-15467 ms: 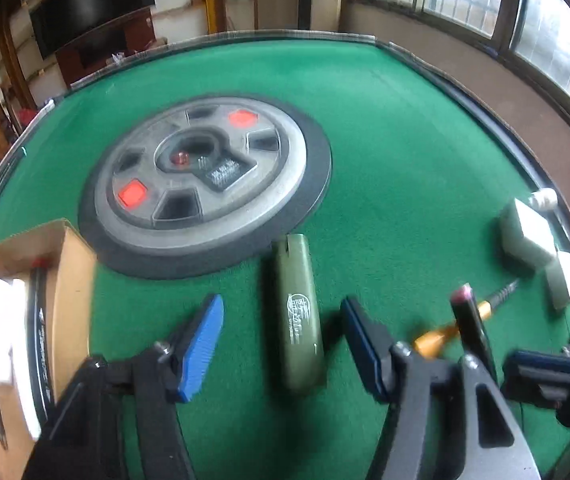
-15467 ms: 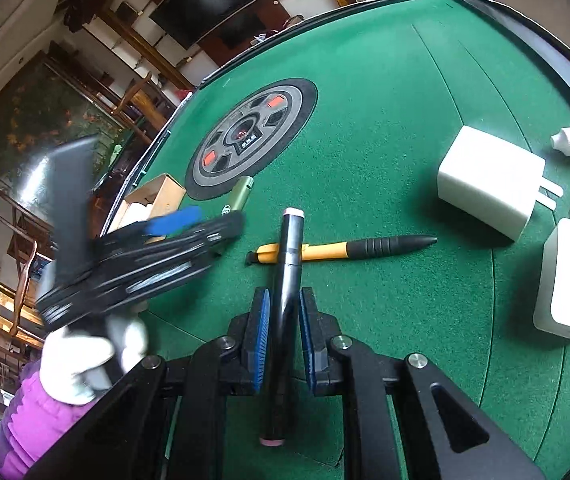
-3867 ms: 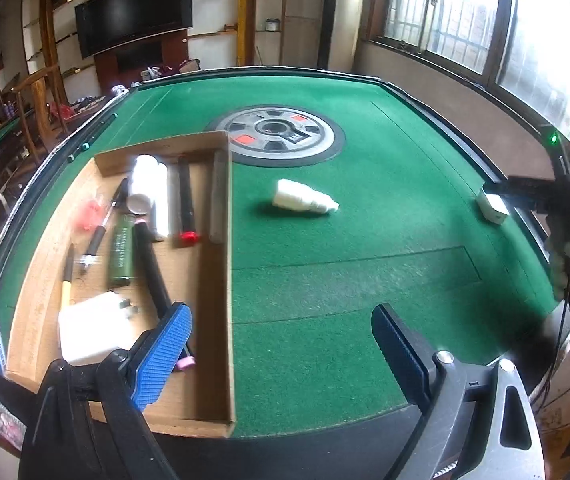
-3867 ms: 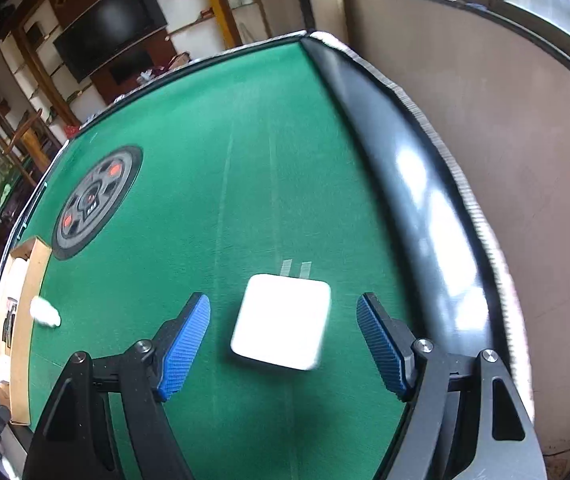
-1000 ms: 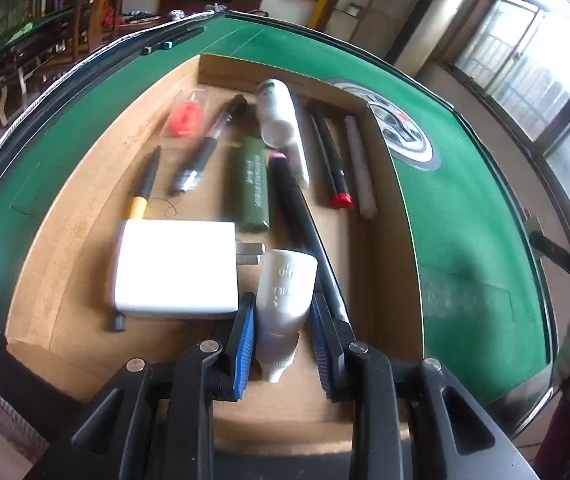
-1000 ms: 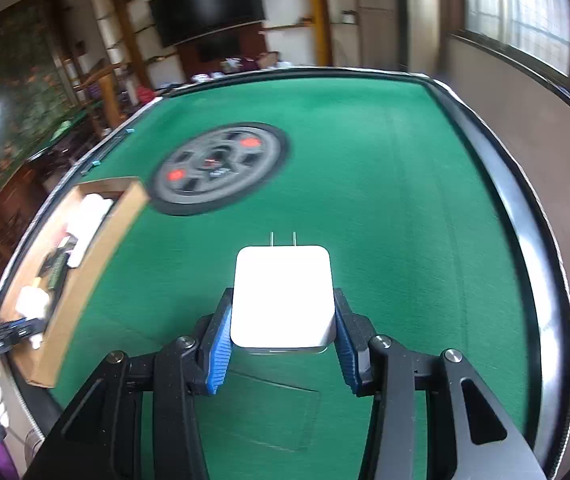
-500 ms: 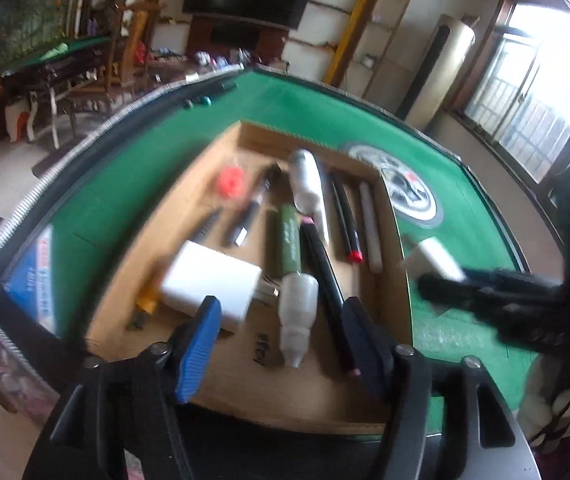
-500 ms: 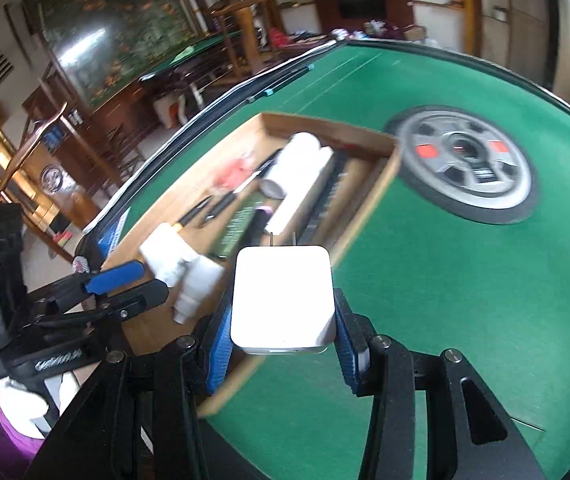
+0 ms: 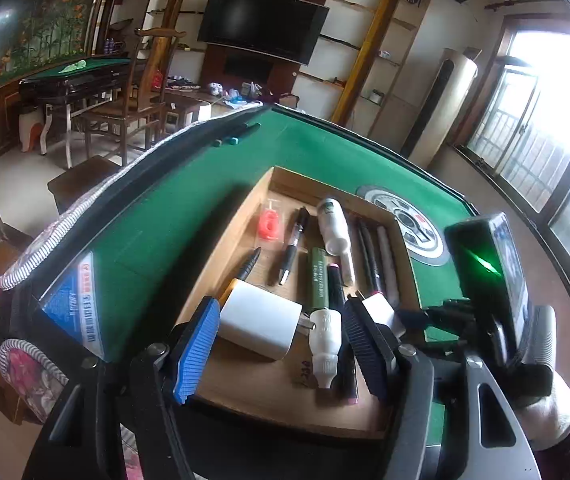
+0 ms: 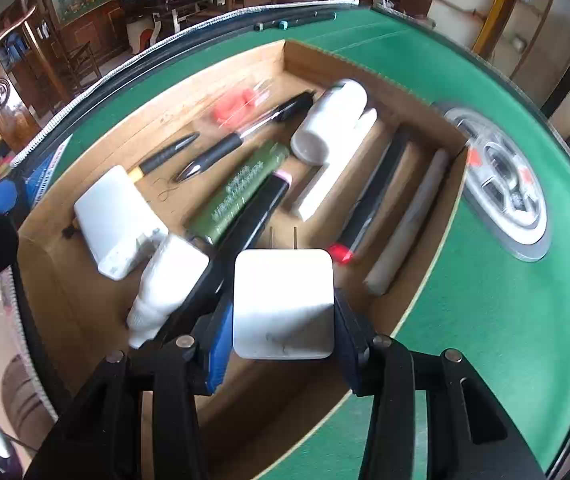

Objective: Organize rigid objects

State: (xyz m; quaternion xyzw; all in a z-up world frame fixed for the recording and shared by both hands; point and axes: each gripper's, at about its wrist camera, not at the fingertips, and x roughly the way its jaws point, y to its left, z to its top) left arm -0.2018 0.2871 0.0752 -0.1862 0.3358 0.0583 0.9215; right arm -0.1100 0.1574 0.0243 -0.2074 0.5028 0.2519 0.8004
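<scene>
Sorting looks nearly finished: pens, a green tube [image 10: 241, 192], a white bottle [image 10: 331, 124], a dropper bottle [image 9: 325, 340] and one white charger [image 9: 257, 326] already lie in the cardboard tray [image 10: 365, 68] on the green bench [image 10: 485, 320]. Right claw [image 10: 283, 320] grips the second charger [image 10: 283, 304] (prongs toward 12 o'clock) above the tray's near end. Left claw [image 9: 281, 348] gapes wide, empty, at the tray's 6 o'clock edge.

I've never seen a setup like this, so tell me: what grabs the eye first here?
Probably the white charger, clamped in the right gripper above the cardboard tray on the green table. The tray already holds pens, a white dropper bottle and another charger, with the open left gripper hovering nearby.
</scene>
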